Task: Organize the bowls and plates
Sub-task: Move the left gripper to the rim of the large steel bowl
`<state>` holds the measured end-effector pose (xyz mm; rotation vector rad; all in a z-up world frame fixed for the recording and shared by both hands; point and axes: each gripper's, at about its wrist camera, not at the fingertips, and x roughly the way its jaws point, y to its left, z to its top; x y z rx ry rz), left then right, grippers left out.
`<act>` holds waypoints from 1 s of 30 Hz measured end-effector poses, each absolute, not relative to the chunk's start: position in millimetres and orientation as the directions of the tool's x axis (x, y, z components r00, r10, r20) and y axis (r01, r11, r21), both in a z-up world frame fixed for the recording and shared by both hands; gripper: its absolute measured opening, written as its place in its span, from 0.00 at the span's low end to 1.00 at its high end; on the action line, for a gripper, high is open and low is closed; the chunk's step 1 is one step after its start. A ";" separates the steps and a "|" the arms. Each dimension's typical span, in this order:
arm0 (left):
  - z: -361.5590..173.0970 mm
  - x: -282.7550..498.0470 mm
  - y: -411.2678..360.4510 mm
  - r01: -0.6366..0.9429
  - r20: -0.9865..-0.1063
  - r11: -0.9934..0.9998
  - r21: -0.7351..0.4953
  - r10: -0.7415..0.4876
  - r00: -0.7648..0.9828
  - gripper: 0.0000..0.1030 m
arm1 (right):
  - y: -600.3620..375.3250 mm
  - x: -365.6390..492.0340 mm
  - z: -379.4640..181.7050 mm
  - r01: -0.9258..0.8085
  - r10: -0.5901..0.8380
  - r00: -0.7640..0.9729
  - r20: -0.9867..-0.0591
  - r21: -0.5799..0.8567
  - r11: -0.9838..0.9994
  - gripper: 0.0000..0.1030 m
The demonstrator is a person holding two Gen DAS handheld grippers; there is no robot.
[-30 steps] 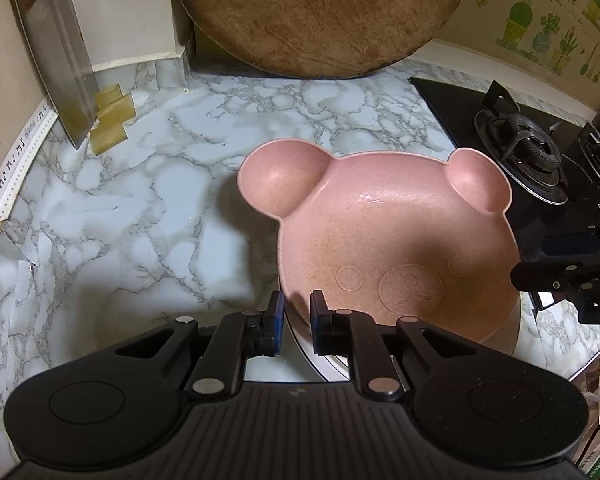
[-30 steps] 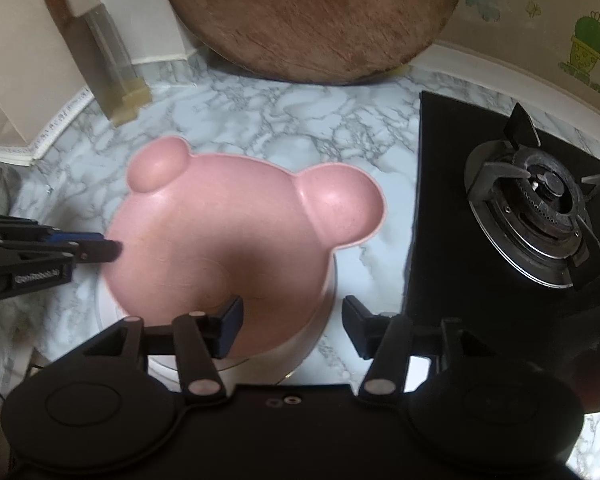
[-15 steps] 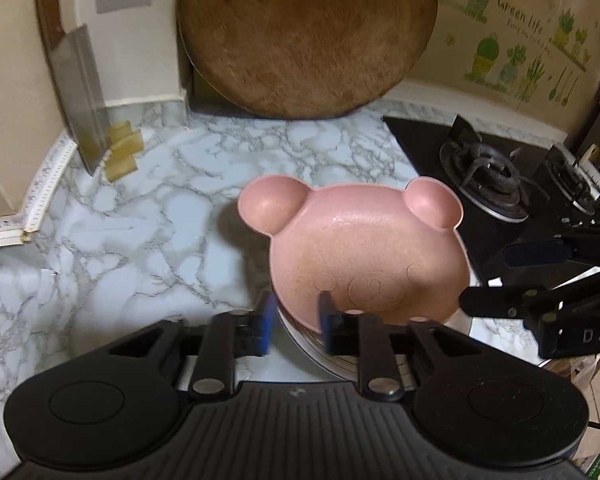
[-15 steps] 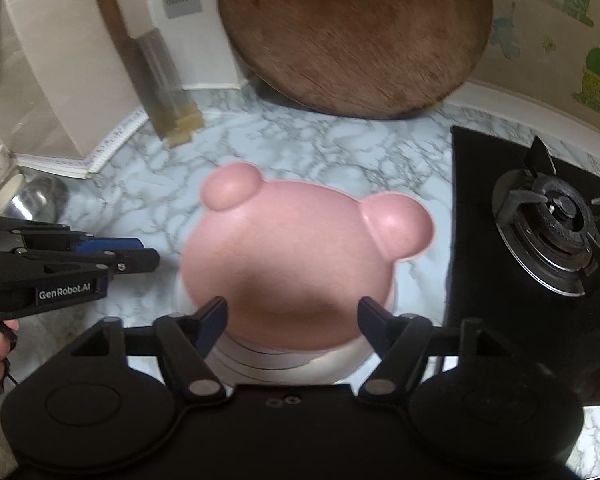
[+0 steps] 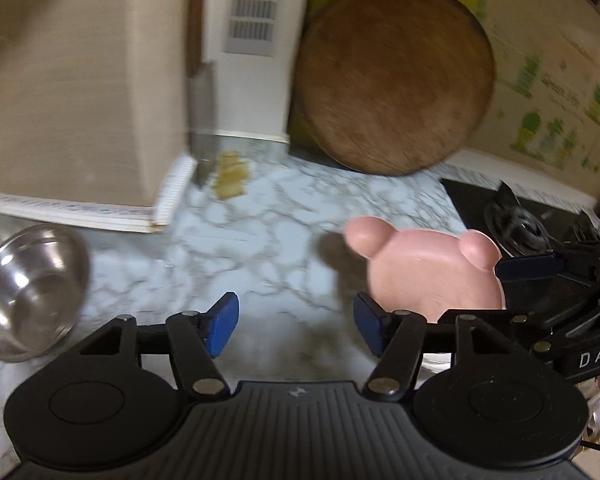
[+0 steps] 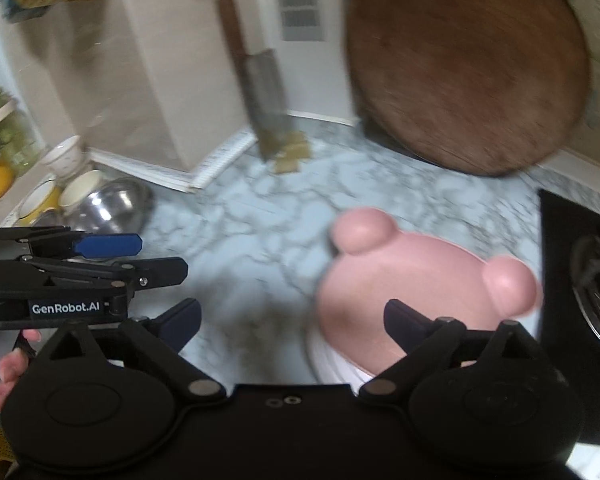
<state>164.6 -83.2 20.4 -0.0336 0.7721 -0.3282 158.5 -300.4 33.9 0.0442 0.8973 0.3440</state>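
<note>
L wrist view: left gripper (image 5: pixel 296 322) jaws spread wide w/ nothing between, just been opening; only bare marble counter (image 5: pixel 260 236) shows in the gap. Pink bear bowl (image 5: pixel 432 272) sits right of it on a white plate stack (image 5: pixel 434 358), empty as far as seen. Steel bowl (image 5: pixel 28 292) far left, looks empty. Right gripper (image 5: pixel 548 280) at right edge, beside the bear bowl. Round wooden board (image 5: pixel 392 92) leans on far wall; cleaver (image 5: pixel 202 116) left of it.

R wrist view: right gripper (image 6: pixel 292 320) jaws fully apart, just been opening, nothing gripped; bear bowl (image 6: pixel 420 292) behind the right finger, on white plates (image 6: pixel 332 364). Left gripper (image 6: pixel 140 256) at left, jaws apart. Steel bowl (image 6: pixel 116 204) & cups (image 6: pixel 60 184) far left; contents too blurred to tell.
</note>
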 end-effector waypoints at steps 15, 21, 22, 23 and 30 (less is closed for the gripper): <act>8.3 153.9 35.9 -0.046 -0.680 0.990 -0.133 -0.057 0.731 0.76 | -178.6 194.9 21.1 -0.418 0.403 0.518 -0.754 0.188 0.889 1.00; -8.4 154.3 82.8 -0.175 -0.706 0.974 -0.145 0.022 0.708 0.76 | -145.3 215.9 5.6 -0.419 0.417 0.481 -0.771 0.216 0.882 0.99; -10.9 154.4 89.2 -0.192 -0.709 0.971 -0.143 0.035 0.704 0.76 | -139.9 219.0 3.4 -0.422 0.419 0.477 -0.772 0.217 0.880 0.98; -13.0 154.8 94.3 -0.204 -0.712 0.969 -0.141 0.044 0.701 0.76 | -134.3 222.1 1.2 -0.425 0.421 0.473 -0.774 0.218 0.878 0.98; -33.4 165.8 116.9 -0.270 -0.737 0.953 -0.139 0.082 0.670 0.76 | -95.8 246.8 -7.2 -0.451 0.429 0.449 -0.784 0.215 0.866 0.94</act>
